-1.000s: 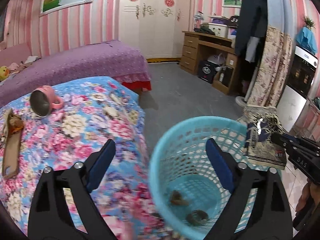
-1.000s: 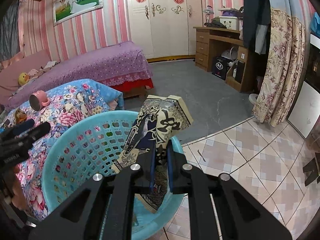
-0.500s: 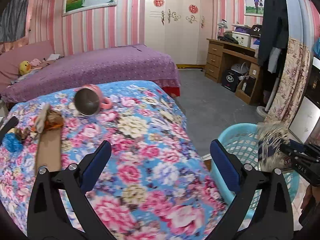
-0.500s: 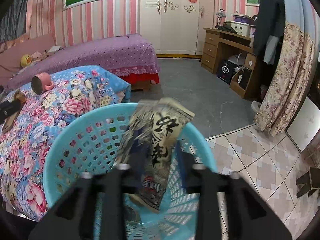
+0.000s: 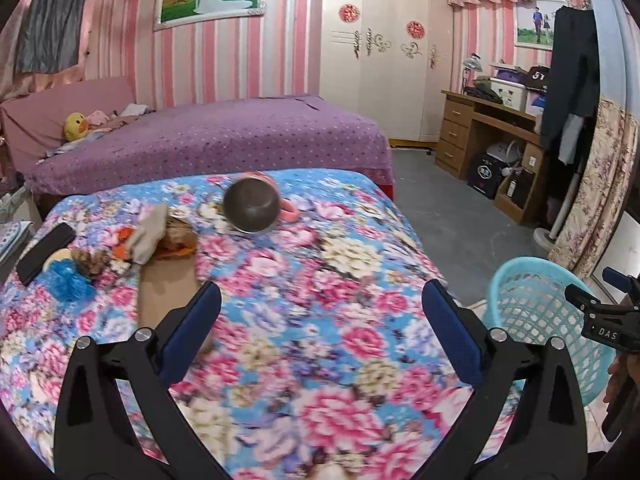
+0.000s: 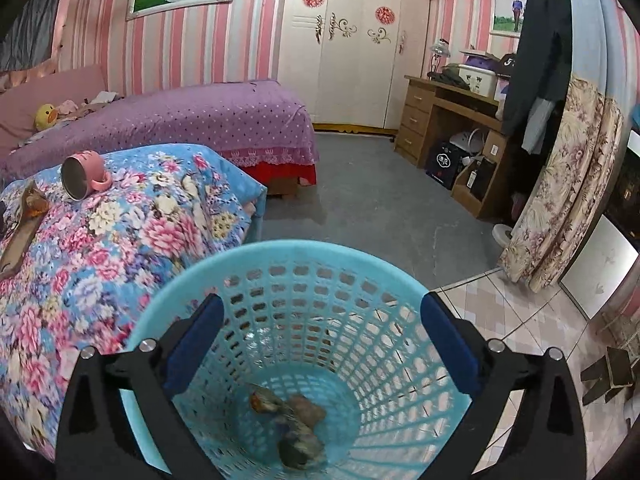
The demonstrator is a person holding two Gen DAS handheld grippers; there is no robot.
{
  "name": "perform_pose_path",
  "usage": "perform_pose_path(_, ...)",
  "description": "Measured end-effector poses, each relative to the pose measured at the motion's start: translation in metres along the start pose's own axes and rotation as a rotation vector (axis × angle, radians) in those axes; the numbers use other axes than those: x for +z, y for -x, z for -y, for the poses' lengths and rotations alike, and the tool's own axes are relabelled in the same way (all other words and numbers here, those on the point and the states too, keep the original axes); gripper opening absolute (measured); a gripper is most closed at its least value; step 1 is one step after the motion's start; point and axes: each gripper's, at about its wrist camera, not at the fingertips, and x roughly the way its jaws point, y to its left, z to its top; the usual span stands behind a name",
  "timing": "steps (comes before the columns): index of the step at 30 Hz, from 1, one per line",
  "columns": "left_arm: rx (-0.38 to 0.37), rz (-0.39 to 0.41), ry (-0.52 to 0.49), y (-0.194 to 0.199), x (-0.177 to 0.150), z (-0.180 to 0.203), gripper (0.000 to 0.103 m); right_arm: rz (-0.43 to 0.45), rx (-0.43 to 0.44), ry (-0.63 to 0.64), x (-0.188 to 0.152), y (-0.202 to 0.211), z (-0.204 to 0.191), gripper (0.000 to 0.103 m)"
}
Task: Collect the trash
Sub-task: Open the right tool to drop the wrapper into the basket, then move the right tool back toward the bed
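Observation:
My left gripper hangs open and empty over the floral cloth of the table. Ahead of it to the left lies trash: a cardboard strip, brown and orange scraps and a crumpled blue wad. My right gripper is over the turquoise basket; its jaws are opening with nothing between them. Crumpled trash lies on the basket's bottom. In the left wrist view the basket stands off the table's right edge, with the right gripper above it.
A pink mug lies on its side on the table, and a black flat device sits at the left edge. Behind are a purple bed, a wooden desk and a floral curtain. Grey floor lies beyond the basket.
The right gripper's jaws opened and the patterned bag it held dropped out of them towards the basket. The left gripper swung left from the basket to over the floral table.

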Motion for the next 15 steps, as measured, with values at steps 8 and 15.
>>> perform_pose_path(8,0.049,0.022,0.01,0.003,0.006,-0.042,0.097,0.03,0.055,-0.023,0.018,-0.002,-0.041,0.097)
perform_pose_path(15,0.082,0.026,0.037,-0.002,0.003,-0.077,0.097,0.054,0.103,-0.013,0.029,-0.005,-0.084,0.097)
